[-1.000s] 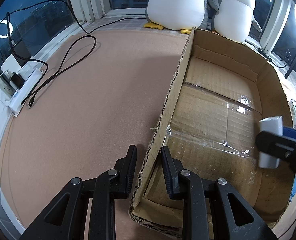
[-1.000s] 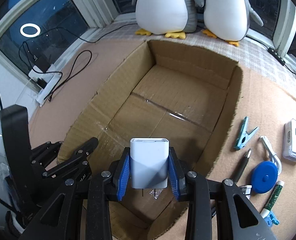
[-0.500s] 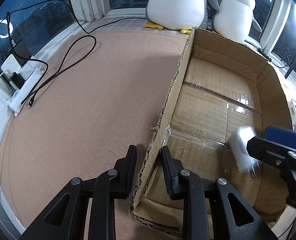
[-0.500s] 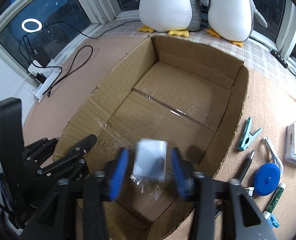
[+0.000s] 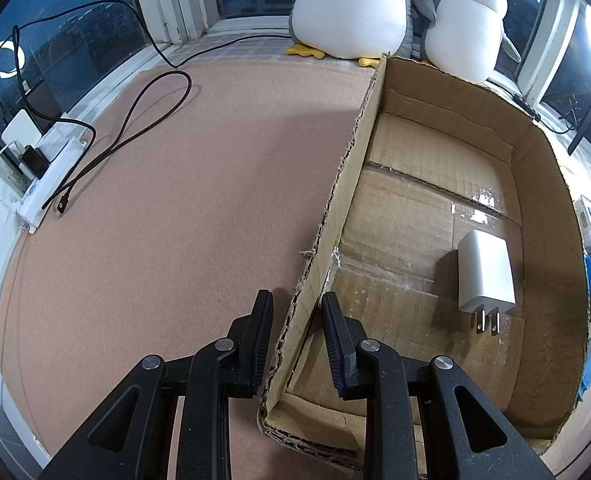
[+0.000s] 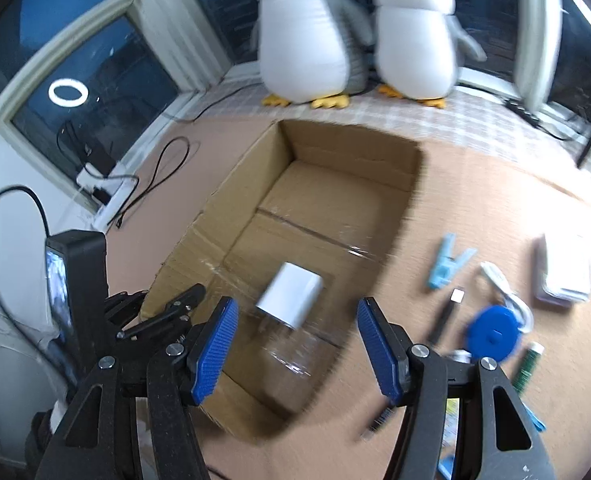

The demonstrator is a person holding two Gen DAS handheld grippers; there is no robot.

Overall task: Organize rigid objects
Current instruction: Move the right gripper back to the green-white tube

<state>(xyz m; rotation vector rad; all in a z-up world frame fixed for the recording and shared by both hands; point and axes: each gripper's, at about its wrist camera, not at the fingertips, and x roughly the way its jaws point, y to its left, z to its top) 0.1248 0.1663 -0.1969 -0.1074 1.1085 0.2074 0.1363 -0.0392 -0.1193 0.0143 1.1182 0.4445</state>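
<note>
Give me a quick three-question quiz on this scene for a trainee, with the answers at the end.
1. True or false: the white charger lies inside the cardboard box.
2. Multiple choice: the left gripper has its jaws A) around the charger, B) astride the box's side wall, C) on the blue tape measure.
3. Fill in: the right gripper is ____ and holds nothing.

Key: 1 true; 2 B; 3 open.

Two plush penguins (image 6: 307,36) stand ahead of me; a white power strip (image 5: 49,178) and black cable (image 5: 135,120) lie left.
</note>
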